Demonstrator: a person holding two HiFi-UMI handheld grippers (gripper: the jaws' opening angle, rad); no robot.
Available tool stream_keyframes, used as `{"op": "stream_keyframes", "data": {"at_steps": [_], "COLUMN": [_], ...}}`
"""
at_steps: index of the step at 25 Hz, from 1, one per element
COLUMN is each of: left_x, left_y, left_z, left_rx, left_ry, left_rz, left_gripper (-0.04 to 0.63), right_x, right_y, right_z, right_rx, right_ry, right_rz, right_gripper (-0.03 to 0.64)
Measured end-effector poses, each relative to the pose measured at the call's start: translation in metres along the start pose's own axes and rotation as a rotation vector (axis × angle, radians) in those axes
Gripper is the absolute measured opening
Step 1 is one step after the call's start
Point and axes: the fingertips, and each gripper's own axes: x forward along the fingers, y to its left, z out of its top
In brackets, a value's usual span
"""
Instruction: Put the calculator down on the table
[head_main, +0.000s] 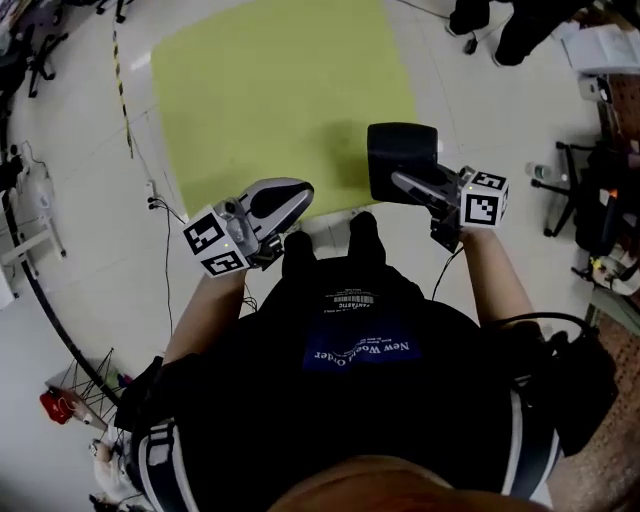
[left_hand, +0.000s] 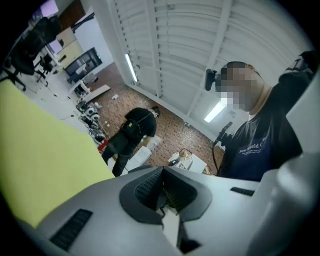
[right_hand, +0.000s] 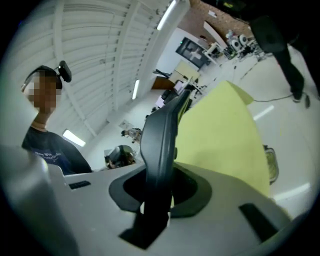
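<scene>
Calculator (head_main: 402, 160) — dark, flat, slim slab

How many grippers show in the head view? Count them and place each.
2. The left gripper, shut and empty, hangs over the near edge of the yellow-green table; the right gripper, to its right, grips the dark calculator there. None seems hidden.

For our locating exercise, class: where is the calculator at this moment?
In the head view the calculator is right of centre, clamped in the right gripper, over the near edge of the yellow-green table, across from the left gripper.
</scene>
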Motion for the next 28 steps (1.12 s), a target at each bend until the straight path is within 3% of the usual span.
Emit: {"op": "stream_keyframes", "data": {"at_steps": [3,5,10,16,22,28], "left_x": [0.041,0.057,0.075,0.068,0.062,0.052], "left_y": [-0.002,-0.005,-0.008,-0.007,-0.008,-0.018], "left_z": [-0.038,-0.056,-0.074,-0.075,-0.073,-0.073], "left_rx": [-0.037,-0.060,-0.050,-0.047,-0.057,-0.054], "left_ry": [0.048,0.070,0.095,0.100,0.093,0.090], "left_rz": [-0.070,-0.094,-0.096,-0.077,-0.076,-0.084], "left_gripper": [0.006,0.006,0.006,0.006,0.006,0.006], "right_x": [-0.021,-0.028,-0.022,-0.014,-0.017,-0.022], "right_y": [-0.062,-0.082,-0.092,-0.112,-0.116,-0.111], "right_z": [-0.035,-0.049,-0.059,-0.076,-0.076,-0.078], "right_rx": [0.046,0.068,0.045,0.002,-0.133,-0.253], "right_ry": [0.047,0.056,0.076,0.175,0.287,0.398], "right_rz": [-0.094,-0.109,-0.074,-0.184,-0.344,-0.462], "right_gripper": [0.067,0.068,0.068,0.075,0.123,0.248]}}
